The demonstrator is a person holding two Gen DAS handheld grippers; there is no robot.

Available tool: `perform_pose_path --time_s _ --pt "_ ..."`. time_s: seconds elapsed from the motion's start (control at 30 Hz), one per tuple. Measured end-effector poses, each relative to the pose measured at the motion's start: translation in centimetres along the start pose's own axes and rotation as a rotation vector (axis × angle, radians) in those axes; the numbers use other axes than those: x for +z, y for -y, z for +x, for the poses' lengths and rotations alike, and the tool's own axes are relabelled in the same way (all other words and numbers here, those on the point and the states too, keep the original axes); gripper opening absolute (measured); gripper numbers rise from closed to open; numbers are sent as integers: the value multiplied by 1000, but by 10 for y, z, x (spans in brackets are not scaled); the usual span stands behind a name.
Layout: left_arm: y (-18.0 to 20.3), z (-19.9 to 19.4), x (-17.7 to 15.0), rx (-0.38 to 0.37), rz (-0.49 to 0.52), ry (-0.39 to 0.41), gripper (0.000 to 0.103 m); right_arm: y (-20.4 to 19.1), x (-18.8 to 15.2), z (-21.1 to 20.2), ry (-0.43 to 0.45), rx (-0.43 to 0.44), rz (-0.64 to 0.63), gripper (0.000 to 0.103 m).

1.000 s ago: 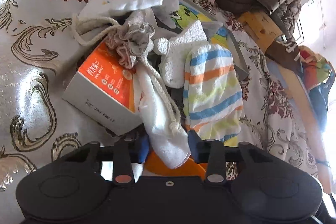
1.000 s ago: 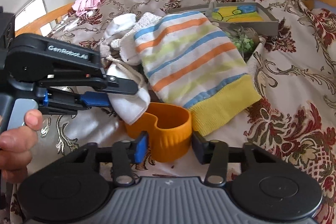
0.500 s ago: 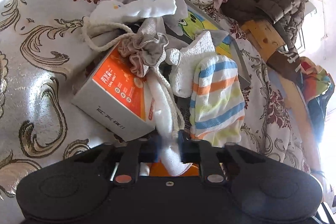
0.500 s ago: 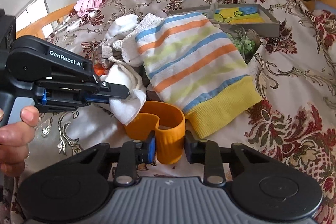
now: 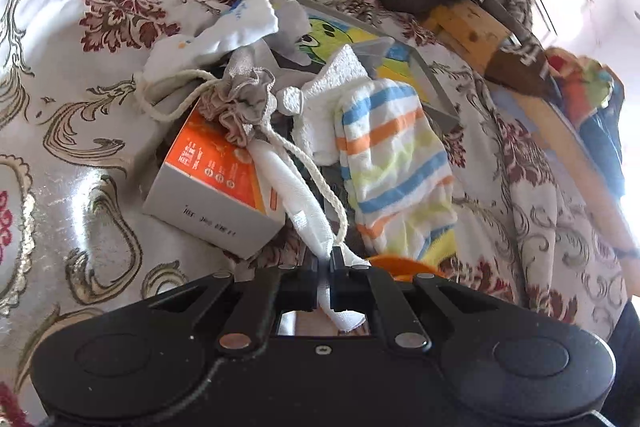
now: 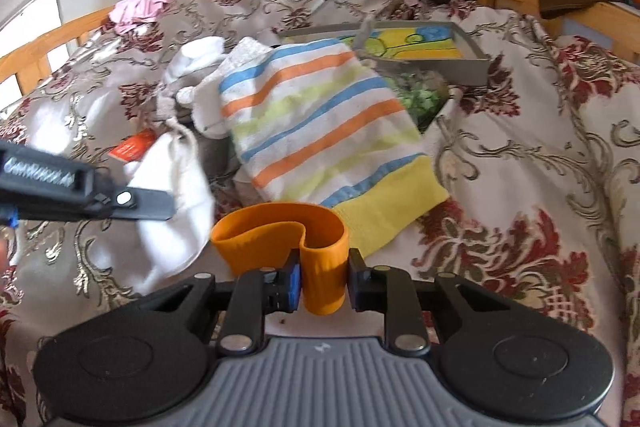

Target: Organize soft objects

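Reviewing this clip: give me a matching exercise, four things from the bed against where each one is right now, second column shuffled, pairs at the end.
Things
1. white cloth
2. orange band
3. striped sock
4. orange box

Places
A. lies on the bedspread, beside the grey tray
B. pinched in the left claw
C. under the grey drawstring pouch
D. squeezed in the right claw

Pairs: 1-B, 2-D, 3-A, 4-C
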State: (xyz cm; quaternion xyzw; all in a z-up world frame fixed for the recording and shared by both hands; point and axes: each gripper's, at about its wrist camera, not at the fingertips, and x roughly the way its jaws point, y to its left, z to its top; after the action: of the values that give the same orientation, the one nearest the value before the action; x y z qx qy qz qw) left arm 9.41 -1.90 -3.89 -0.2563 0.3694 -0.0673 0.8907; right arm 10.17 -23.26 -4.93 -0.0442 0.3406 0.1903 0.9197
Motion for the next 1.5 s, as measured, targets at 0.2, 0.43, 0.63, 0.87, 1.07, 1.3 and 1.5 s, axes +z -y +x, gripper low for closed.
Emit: perform_pose_path --time_s 0.2,0.43,0.63,0.87,1.07,1.3,1.5 --pt "7 -13 -8 2 116 9 4 5 1 -6 26 -33 20 24" --pt "29 -16 -26 -60 303 -40 3 1 2 -17 97 -34 0 24" --pt "41 -22 -38 -70 429 -18 3 -1 4 -28 180 -42 -18 24" --pt "42 -25 -32 -71 403 8 3 -3 6 -34 247 -43 -37 24" --pt "43 -30 -26 -69 376 40 3 -3 6 -39 291 -43 -47 24" --pt "45 -29 -23 -69 373 51 3 -4 5 -41 311 -50 -51 24" --pt "45 -30 -22 -67 372 59 3 -3 5 -43 323 -48 -54 24"
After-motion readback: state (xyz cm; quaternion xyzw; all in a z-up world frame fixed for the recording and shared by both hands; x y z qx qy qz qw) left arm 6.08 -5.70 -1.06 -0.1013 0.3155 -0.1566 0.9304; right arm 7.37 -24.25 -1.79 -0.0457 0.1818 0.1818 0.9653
